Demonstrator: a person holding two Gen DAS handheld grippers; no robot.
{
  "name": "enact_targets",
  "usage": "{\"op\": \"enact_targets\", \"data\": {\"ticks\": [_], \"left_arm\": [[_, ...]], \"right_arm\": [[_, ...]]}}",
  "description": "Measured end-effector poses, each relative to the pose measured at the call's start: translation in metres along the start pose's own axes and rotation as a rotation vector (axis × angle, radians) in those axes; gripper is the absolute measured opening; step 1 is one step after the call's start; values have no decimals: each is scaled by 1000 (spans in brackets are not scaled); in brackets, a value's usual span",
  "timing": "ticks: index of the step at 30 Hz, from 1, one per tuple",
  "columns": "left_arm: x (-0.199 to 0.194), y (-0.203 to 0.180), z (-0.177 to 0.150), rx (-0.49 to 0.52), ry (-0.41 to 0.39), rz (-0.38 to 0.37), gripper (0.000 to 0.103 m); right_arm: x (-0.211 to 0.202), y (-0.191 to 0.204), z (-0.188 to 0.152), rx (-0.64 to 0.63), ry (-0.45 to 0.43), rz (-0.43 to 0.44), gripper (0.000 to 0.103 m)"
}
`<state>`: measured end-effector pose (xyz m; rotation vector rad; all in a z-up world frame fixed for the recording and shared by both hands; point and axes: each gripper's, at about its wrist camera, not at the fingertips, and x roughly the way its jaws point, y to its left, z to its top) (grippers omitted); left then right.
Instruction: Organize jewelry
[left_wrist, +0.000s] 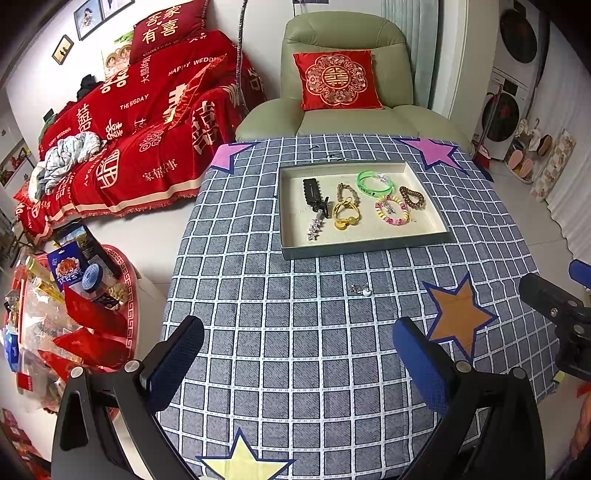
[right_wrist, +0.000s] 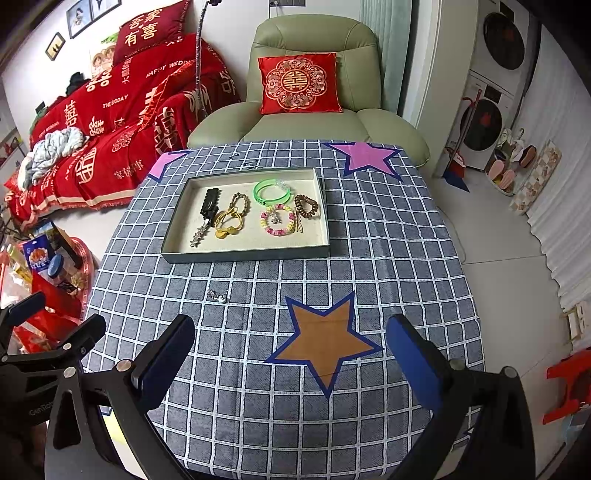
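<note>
Gaping wide, both grippers' jaws hold nothing.

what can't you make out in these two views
- Small silver trinket on the cloth: too small in both views to tell earring from charm.
- Clear piece by the green bangle: blurred, left view.
- Dark marks behind the tray: too small to identify.
- Right tongs in the left view: cut off by the edge.
- Left tongs: open, nothing held.
</note>
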<state>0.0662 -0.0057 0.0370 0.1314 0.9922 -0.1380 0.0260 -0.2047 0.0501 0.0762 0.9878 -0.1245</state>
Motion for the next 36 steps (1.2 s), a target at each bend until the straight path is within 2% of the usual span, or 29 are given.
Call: {"op": "enact_targets", "data": {"ticks": [36], "left_arm": [[-2, 4, 1, 7, -14, -9, 103]], "right_arm": [[0, 1, -1, 1, 1, 2, 103]]}}
